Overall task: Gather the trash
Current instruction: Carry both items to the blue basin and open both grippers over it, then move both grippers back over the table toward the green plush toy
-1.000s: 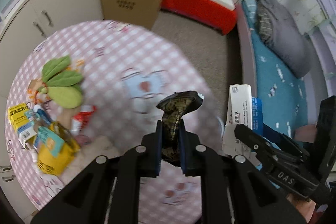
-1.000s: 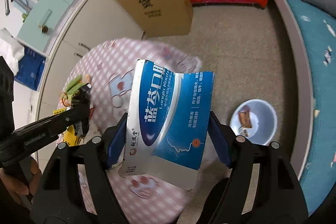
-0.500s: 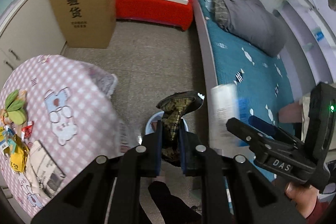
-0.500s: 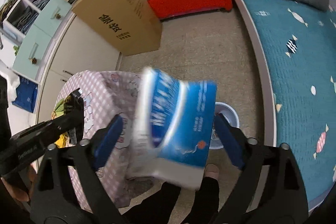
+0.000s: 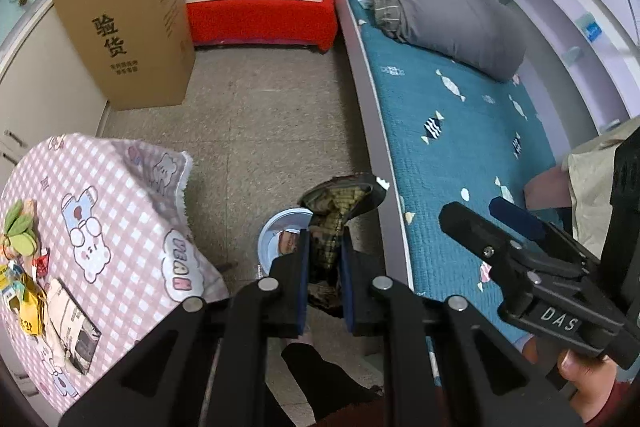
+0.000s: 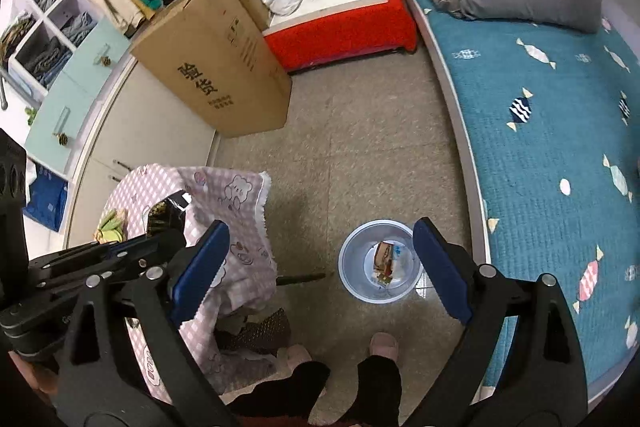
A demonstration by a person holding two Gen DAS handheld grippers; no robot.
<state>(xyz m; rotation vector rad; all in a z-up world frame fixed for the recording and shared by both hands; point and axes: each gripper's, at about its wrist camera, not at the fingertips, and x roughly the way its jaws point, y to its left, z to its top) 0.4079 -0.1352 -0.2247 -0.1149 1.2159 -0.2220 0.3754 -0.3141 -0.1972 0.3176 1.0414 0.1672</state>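
Cardboard box [image 5: 124, 27] reads 验货; right gripper [image 6: 320, 263], marked DAS, spread empty; left gripper [image 5: 324, 267] clamps dark wrapper [image 5: 340, 203]

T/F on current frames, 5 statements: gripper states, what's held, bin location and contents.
1. The left gripper is shut on a dark crumpled wrapper. True.
2. The right gripper holds a blue and white box. False: its jaws have just been opening and nothing is between them.
3. The pale blue bin stands on the floor between the checked table and the bed. True.
4. The bin is empty. False: some packaging lies inside.
5. The cardboard box lies on the bed. False: it stands on the floor by the cabinets.
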